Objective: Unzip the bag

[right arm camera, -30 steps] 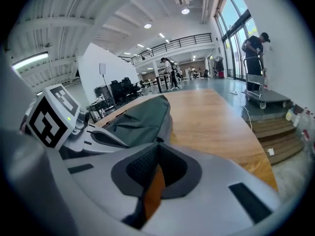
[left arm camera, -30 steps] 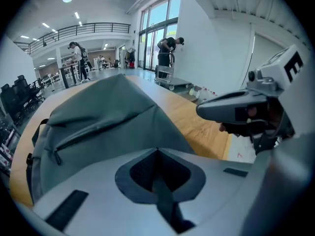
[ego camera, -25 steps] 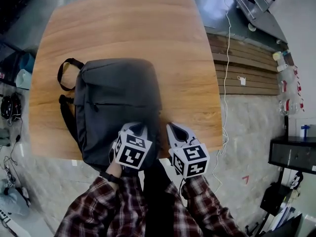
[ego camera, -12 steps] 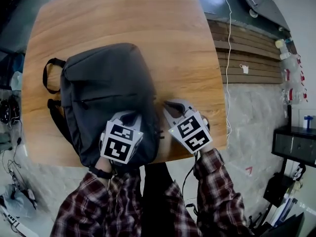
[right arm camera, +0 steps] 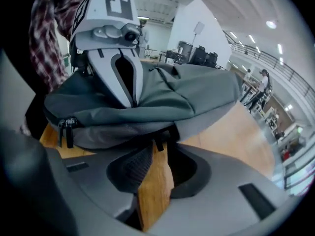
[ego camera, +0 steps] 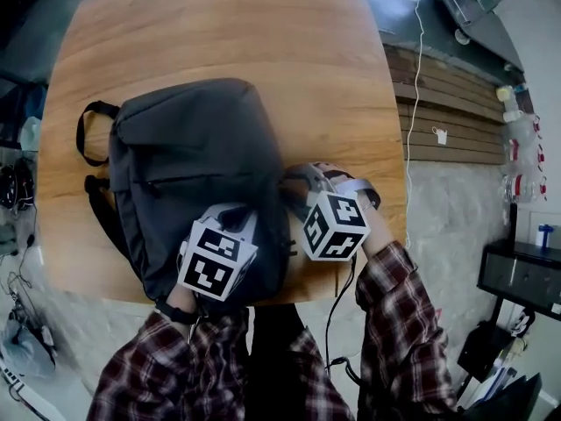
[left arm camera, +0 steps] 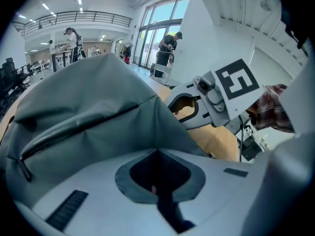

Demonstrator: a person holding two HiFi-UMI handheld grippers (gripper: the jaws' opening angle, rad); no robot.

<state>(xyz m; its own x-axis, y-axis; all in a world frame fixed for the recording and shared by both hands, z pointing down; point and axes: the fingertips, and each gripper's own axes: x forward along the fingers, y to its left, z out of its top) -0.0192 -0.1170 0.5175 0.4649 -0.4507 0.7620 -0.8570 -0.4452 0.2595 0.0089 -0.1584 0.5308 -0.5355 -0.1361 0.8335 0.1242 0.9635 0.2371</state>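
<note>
A dark grey backpack (ego camera: 193,156) lies flat on the wooden table (ego camera: 228,33). My left gripper (ego camera: 235,220) rests on its near end, jaws together and pinching a fold of fabric (left arm camera: 123,117); the right gripper view shows that fold creased under the left gripper (right arm camera: 132,101). My right gripper (ego camera: 293,189) sits at the bag's right edge with its jaws a small way apart, wood showing between them (right arm camera: 160,149). A short black tab (right arm camera: 158,142) on the bag's edge hangs at their tips. Two zip pulls (right arm camera: 66,130) hang further along that edge.
The bag's carry handle (ego camera: 88,130) and shoulder straps (ego camera: 101,209) stick out to the left. The table's near edge (ego camera: 342,266) is just under my right gripper. A white cable (ego camera: 410,103) runs over wooden flooring on the right.
My right gripper has swung left and turned in against the bag's right edge. The left gripper has stayed on the bag's near end.
</note>
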